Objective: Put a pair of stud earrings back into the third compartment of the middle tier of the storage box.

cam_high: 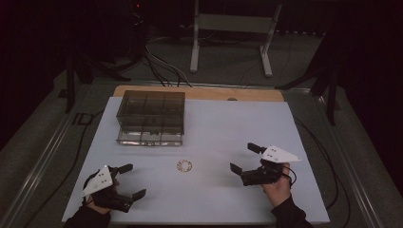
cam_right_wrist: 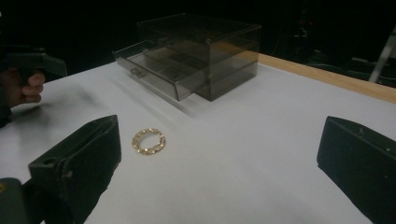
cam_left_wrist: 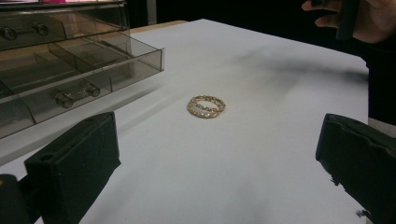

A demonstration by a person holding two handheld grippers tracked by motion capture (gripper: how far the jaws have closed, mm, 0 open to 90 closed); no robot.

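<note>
In the high view the left gripper (cam_high: 132, 181) sits at the lower left of the frame, its jaws spread wide with nothing between them. The right gripper (cam_high: 245, 157) sits at the lower right, held in a hand (cam_high: 278, 187), its jaws likewise spread and empty. Between the two, just below the centre of the frame, a gold bracelet (cam_high: 184, 166) lies flat on the white table (cam_high: 237, 128), apart from both grippers. In the left gripper view it shows at the centre as a beaded gold ring (cam_left_wrist: 206, 106).

Above and left of the bracelet stands a smoky clear drawer box (cam_high: 151, 117). Its bottom drawer (cam_right_wrist: 149, 70) is pulled out, with dividers forming compartments; I cannot tell whether anything lies in them.
</note>
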